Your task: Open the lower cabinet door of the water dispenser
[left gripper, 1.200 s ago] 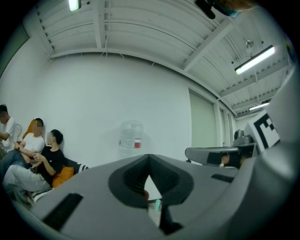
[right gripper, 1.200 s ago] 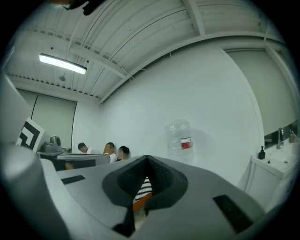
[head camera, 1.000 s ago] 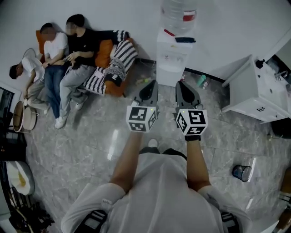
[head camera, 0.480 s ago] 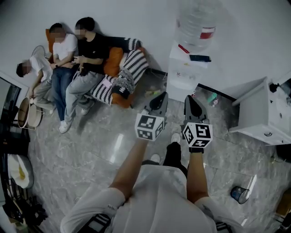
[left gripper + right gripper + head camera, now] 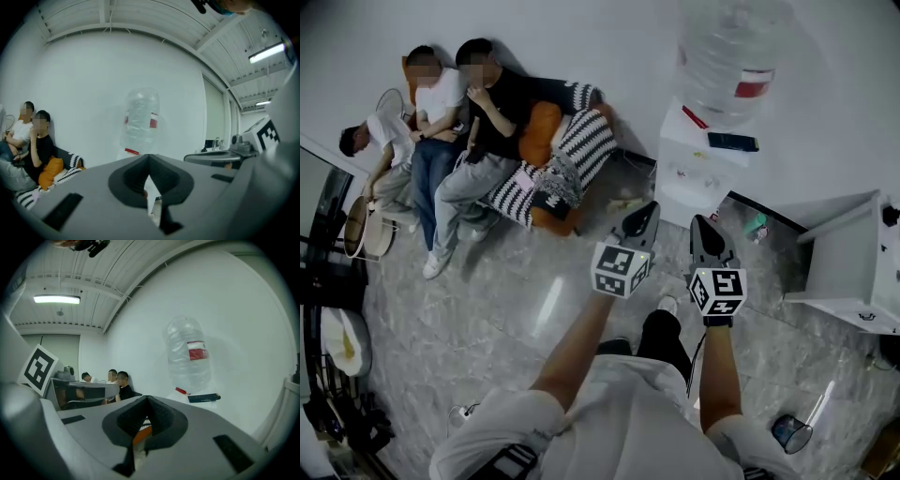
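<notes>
- Now the water dispenser (image 5: 701, 161) appears nearer than a second ago, far right by the wall; its lower door (image 5: 680, 199) is still out of reach.
- Left gripper (image 5: 645, 212) and right gripper (image 5: 703, 225) keep their fingers pressed together, holding nothing.

white water dispenser (image 5: 694, 173) upright, clear bottle (image 5: 729, 56) on top

Bottle (image 5: 727, 56) and phone (image 5: 733, 142) sit on the dispenser (image 5: 694, 183) — sofa (image 5: 553, 220) to its left, counter (image 5: 848, 272) to its right.
</notes>
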`<state>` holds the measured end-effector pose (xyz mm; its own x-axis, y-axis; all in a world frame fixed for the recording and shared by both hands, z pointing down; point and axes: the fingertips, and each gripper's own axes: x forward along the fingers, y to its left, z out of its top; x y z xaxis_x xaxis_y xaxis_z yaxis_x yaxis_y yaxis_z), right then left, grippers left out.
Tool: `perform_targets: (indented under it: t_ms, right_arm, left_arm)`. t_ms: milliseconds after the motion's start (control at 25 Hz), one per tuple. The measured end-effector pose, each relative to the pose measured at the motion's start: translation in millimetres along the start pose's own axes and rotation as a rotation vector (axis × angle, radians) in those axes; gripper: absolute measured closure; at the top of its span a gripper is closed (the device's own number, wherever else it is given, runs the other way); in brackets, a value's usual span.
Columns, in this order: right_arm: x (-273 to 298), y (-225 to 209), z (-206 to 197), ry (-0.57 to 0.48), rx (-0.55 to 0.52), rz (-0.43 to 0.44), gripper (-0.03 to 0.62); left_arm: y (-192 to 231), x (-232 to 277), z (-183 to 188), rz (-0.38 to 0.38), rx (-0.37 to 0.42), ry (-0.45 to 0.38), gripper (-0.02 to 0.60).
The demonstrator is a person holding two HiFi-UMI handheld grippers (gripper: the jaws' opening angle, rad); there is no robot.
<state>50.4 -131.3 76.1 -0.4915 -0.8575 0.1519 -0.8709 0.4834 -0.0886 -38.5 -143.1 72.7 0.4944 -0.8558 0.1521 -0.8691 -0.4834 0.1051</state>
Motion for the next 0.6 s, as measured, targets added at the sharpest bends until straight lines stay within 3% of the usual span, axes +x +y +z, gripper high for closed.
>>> perform_targets:
  t_ms: [360,600]
  right_arm:
    - [57.2,-47.7,-98.2,0.024,-0.004,0.03,0.59]
    - [93.1,-86.4,-191.4,0.036,-0.024,0.022,0.589]
  left_arm:
    - [18.8,69.9,-98.8,-0.038,-0.014,0.013,0.573]
    - [36.8,118.7,-189.2,-0.035,-0.016,0.019,0.574]
